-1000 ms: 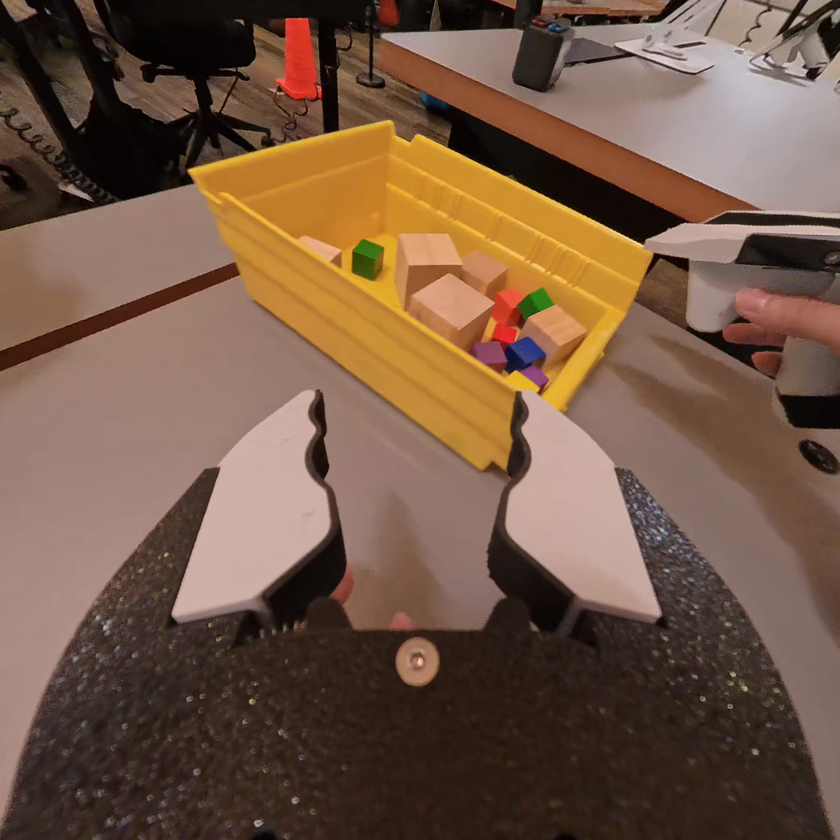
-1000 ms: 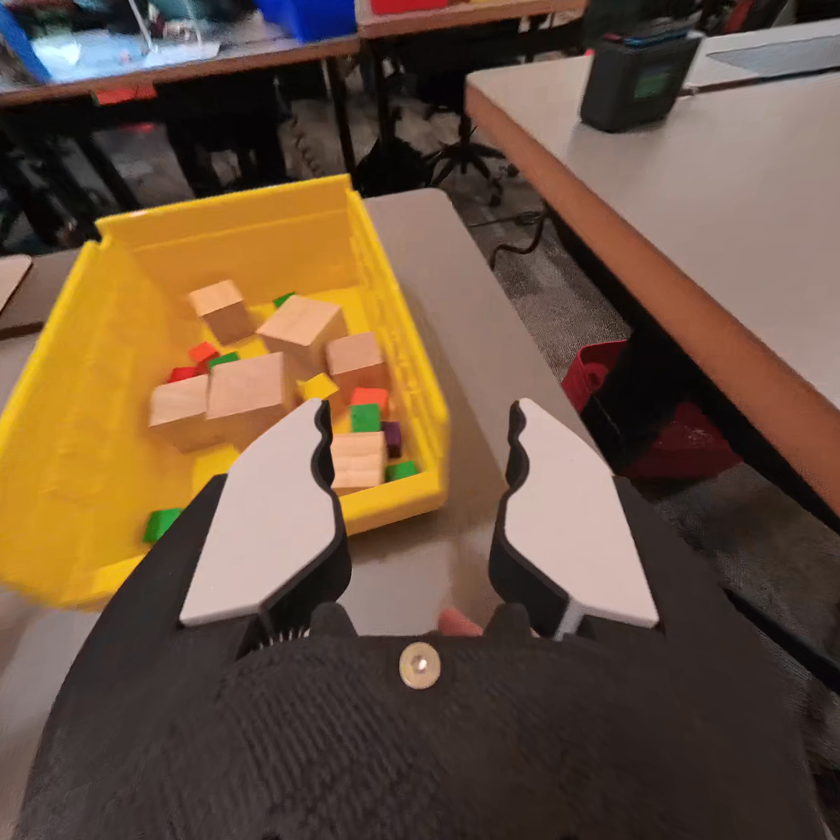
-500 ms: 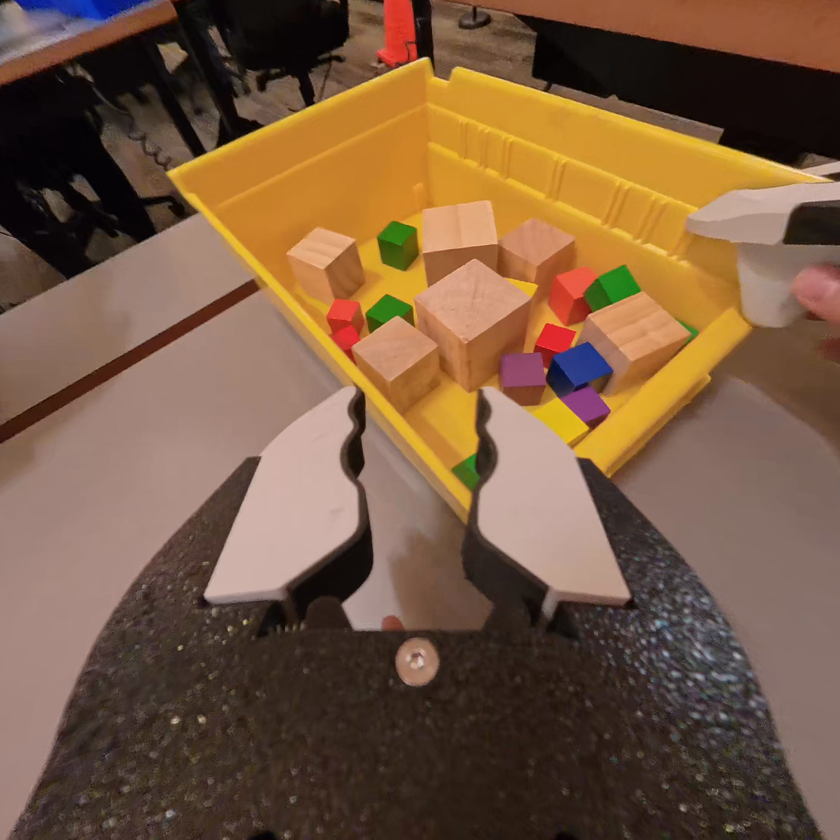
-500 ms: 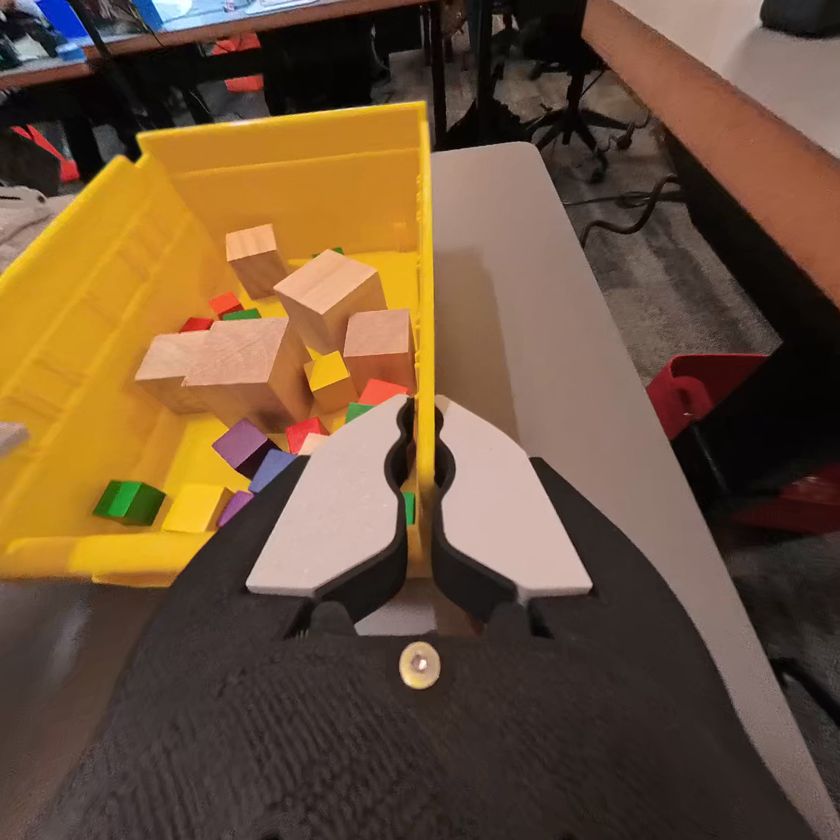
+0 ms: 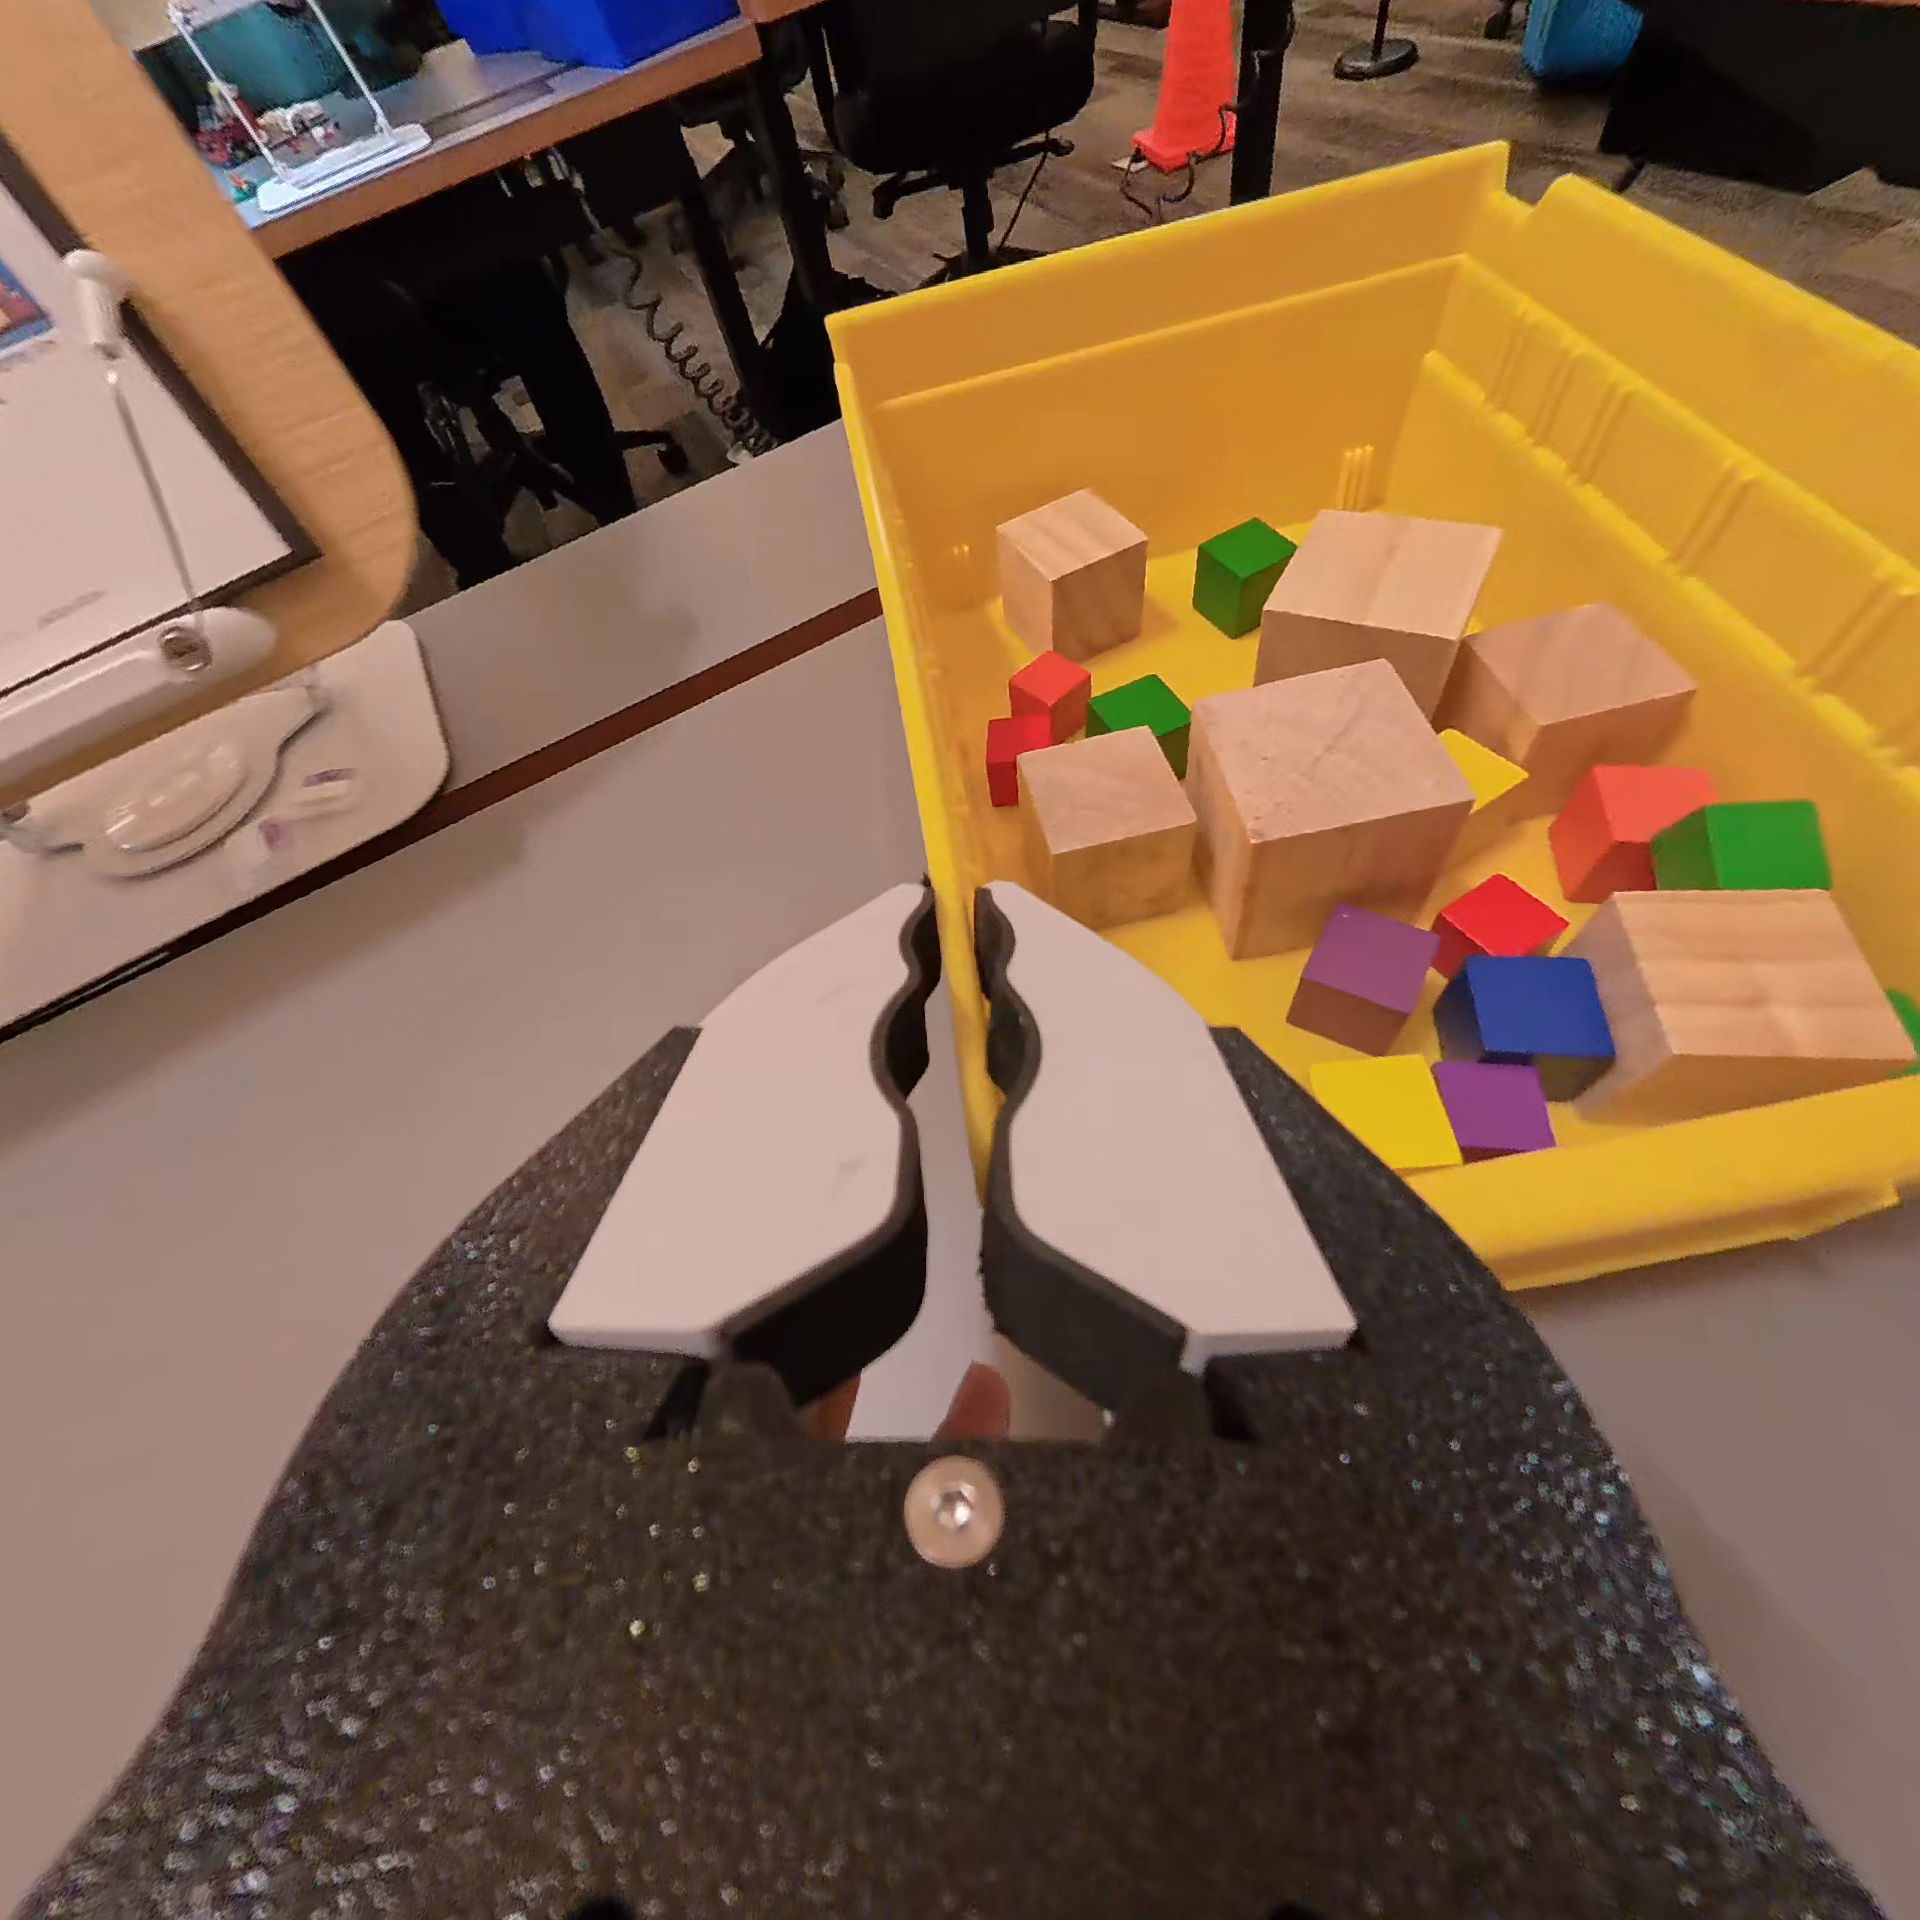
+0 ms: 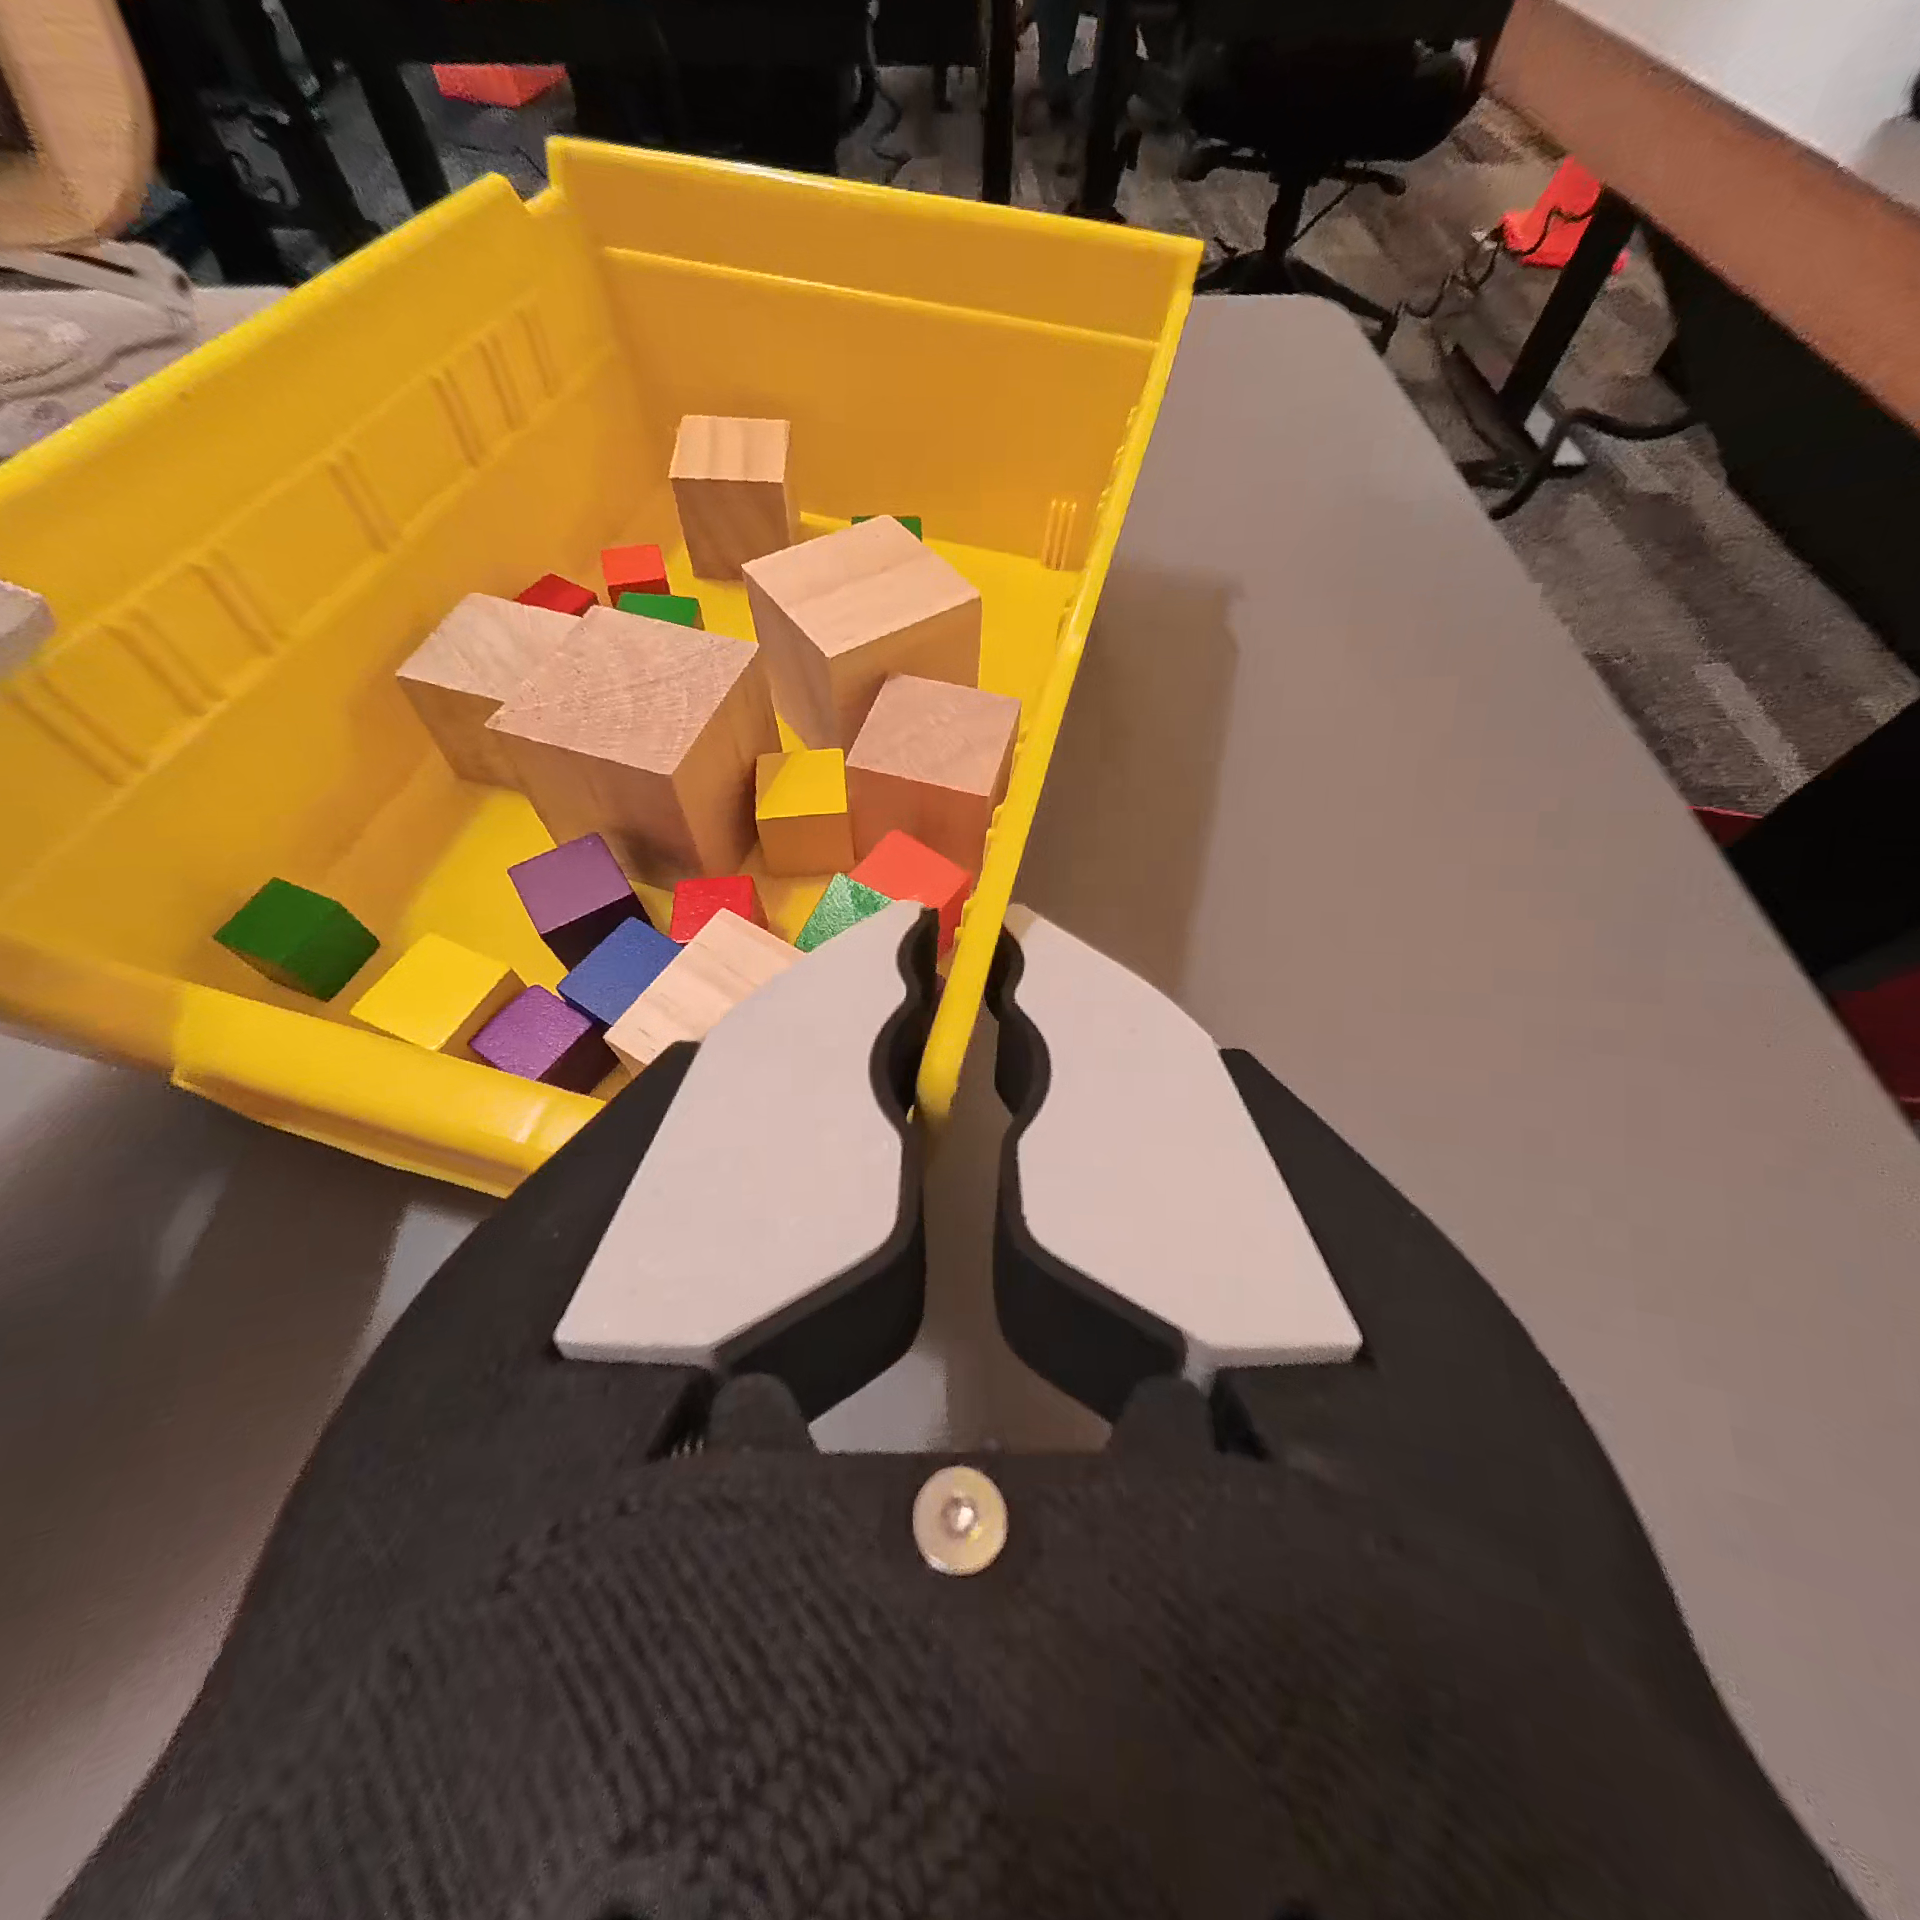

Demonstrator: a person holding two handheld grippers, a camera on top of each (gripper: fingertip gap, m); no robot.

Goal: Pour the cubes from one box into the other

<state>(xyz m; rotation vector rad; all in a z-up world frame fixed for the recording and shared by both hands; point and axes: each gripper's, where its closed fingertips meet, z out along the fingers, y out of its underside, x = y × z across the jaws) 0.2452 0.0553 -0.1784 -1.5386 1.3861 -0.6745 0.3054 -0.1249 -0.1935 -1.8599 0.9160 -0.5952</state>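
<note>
A yellow plastic box [image 5: 1164, 312] holds several wooden and coloured cubes [image 5: 1320, 790]. My left gripper [image 5: 954, 914] is shut on the box's left side wall near its front corner. My right gripper [image 6: 961, 935] is shut on the box's right side wall [image 6: 1101, 582] near its front corner. The cubes also show in the right wrist view [image 6: 644, 727], and some lean against each other. The box's front end looks raised off the grey table [image 6: 1403, 831]. A second box is not in view.
A white stand with a flat base [image 5: 208, 769] sits on the table to the left of the box. A wooden-edged board [image 5: 187, 312] rises behind it. Beyond the table are chairs, desks and an orange cone [image 5: 1195, 83]. The table's right edge [image 6: 1662, 707] is near.
Both grippers moved onto the box's side walls and shut on them, the right one first and then the left. The box has turned and the cubes have shifted toward its front.
</note>
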